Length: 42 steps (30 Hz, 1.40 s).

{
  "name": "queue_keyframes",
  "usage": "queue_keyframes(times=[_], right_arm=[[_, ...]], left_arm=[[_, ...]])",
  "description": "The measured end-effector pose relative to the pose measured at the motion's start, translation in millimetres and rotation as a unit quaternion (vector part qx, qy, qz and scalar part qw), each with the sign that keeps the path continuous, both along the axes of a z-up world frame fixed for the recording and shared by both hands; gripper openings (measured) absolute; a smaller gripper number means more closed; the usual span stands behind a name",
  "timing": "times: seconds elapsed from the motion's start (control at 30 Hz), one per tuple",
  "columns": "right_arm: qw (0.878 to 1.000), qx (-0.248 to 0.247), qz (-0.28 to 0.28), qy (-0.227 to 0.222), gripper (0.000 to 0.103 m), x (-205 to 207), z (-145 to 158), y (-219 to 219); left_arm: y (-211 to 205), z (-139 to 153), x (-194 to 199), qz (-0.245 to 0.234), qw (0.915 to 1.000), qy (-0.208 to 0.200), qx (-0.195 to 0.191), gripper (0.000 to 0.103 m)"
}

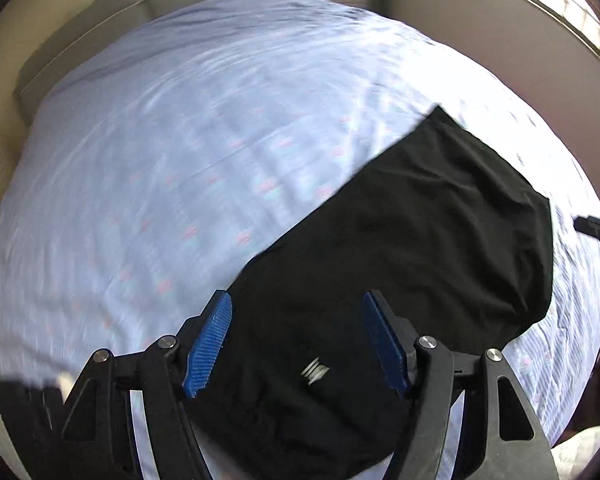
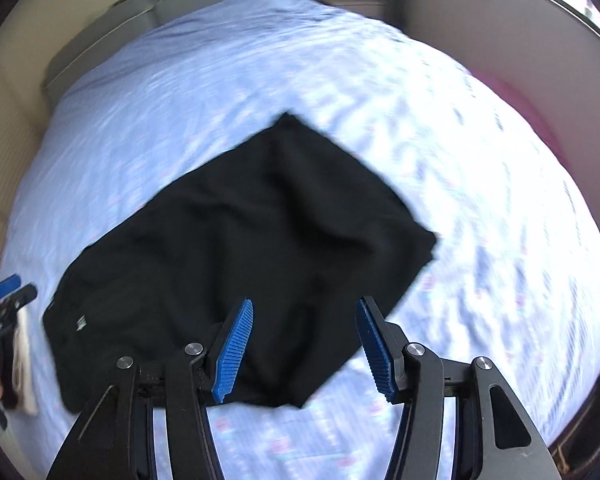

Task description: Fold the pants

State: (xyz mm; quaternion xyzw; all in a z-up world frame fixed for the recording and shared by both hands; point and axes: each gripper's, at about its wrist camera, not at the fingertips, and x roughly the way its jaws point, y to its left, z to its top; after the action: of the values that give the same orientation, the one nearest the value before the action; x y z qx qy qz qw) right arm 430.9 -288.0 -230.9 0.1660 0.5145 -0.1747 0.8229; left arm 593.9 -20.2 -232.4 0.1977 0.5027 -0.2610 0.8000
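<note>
Black pants (image 1: 412, 248), folded into a compact bundle, lie on a pale blue bedspread (image 1: 172, 152). Left gripper (image 1: 296, 340): blue pads apart, nothing pinched, cloth lying below them. Right gripper (image 2: 304, 348): blue pads likewise apart over the bundle's near edge, apparently clear of it, though blur limits certainty. Only the left view shows the small white logo (image 1: 315, 370) clearly; only the right view shows pink fabric (image 2: 532, 104) beyond the bed.

only a small white logo (image 1: 315, 370) on the black pants (image 1: 420, 240), unreadable.
</note>
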Motion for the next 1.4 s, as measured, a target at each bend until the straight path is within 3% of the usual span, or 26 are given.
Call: queue_keyframes(times=[0.1,0.2,0.43,0.7,1.03,1.1,1.17,1.27,1.4], right_arm=[[0.998,0.020,-0.062,-0.007,0.055,-10,-9,-49],[0.992,0.042,-0.113,-0.017,0.055,-22,-20,-88],[0.972,0.114,-0.204,-0.041,0.055,-35,-53,-130],[0.955,0.170,-0.240,-0.047,0.053,-18,-84,-143],[0.945,0.225,-0.235,-0.043,0.038,-5,-107,-141],[0.945,0.226,-0.233,-0.048,0.036,-6,-108,-142],[0.944,0.228,-0.233,-0.046,0.027,-7,-111,-146],[0.944,0.233,-0.228,-0.049,0.012,-6,-113,-150],[0.950,0.204,-0.231,-0.045,0.008,-16,-100,-152]], left_arm=[[-64,-1,26,-0.045,0.9987,0.013,-0.019,0.067],[-115,-6,51,-0.056,0.9967,0.036,-0.046,0.067],[-230,-38,102,-0.075,0.9927,0.074,-0.058,0.067],[-287,-75,131,-0.120,0.9884,0.092,-0.015,0.067],[-321,-101,137,-0.139,0.9851,0.099,0.020,0.066],[-320,-105,138,-0.135,0.9850,0.106,0.020,0.058],[-320,-106,137,-0.133,0.9834,0.123,0.009,0.016],[-317,-93,126,-0.148,0.9831,0.108,-0.001,0.011],[-320,-78,126,-0.142,0.9860,0.086,-0.021,0.005]])
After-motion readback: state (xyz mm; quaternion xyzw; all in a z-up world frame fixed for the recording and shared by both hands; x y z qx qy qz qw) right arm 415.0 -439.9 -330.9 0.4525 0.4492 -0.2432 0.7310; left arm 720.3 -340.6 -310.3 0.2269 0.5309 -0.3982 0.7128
